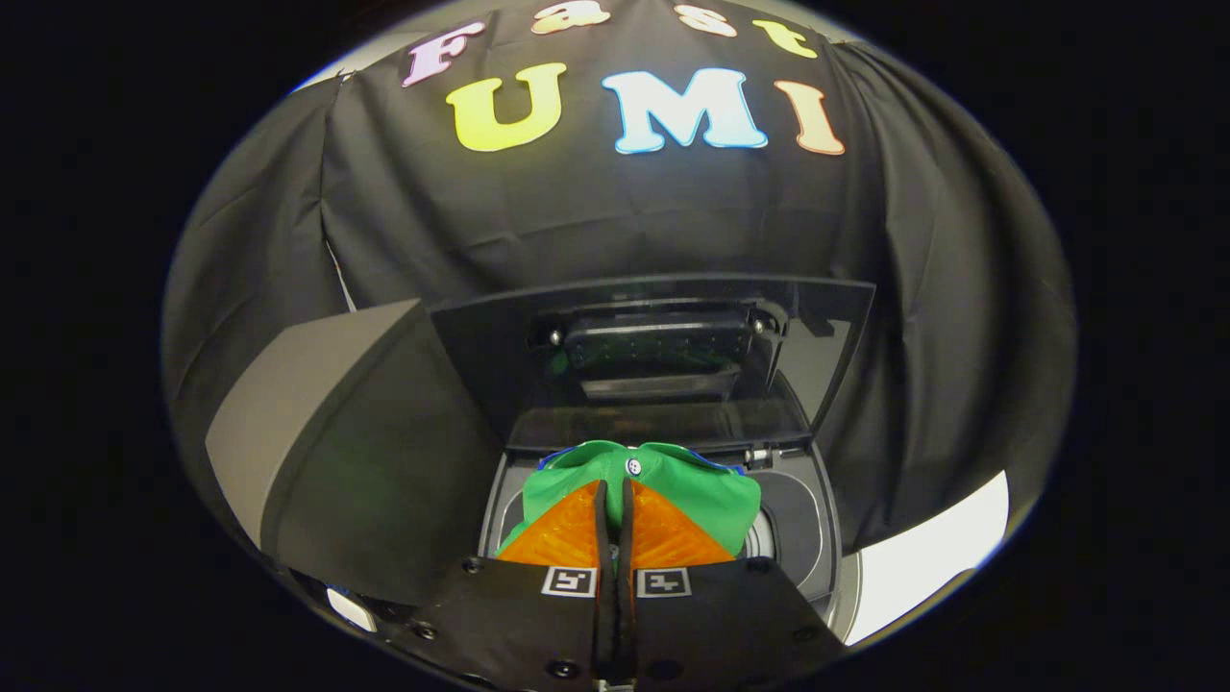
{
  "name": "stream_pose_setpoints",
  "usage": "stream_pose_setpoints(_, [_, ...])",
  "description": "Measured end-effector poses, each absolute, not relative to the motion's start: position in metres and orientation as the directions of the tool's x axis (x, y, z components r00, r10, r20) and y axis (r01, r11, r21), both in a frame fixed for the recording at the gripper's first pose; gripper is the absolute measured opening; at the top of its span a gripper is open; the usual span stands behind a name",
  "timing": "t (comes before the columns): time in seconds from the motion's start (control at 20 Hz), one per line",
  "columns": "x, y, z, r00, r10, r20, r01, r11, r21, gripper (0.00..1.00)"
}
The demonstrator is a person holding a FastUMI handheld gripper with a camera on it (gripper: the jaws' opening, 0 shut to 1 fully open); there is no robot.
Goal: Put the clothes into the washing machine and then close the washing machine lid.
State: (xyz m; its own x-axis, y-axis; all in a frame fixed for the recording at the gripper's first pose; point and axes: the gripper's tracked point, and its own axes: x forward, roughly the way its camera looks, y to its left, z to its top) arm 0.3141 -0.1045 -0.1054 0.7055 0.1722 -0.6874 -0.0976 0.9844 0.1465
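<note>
A green garment [692,490] with a white button and a blue trim hangs bunched right at my fingertips, over the round opening of the top-loading washing machine [802,524]. My gripper [615,495] has its two orange fingers [562,533] pressed together on a fold of the garment. Beyond the garment the dark glass lid [663,360] stands raised, tilted back toward the booth wall. The drum beneath the garment is mostly hidden by the cloth and my fingers.
A grey and black box-like block [336,452] stands close to the left of the machine. A pale floor patch [937,548] shows to the right. Black cloth closes off the space behind the lid.
</note>
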Motion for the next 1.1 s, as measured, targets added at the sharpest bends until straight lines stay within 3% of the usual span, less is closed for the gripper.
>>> stream_pose_setpoints(0.6, [0.316, -0.100, -0.179, 0.623, 0.152, -0.767, -0.087, 0.988, 0.125, 0.01])
stream_pose_setpoints(1.1, [0.321, -0.111, -0.242, 0.544, 0.074, -0.836, -0.006, 0.996, 0.084, 0.02])
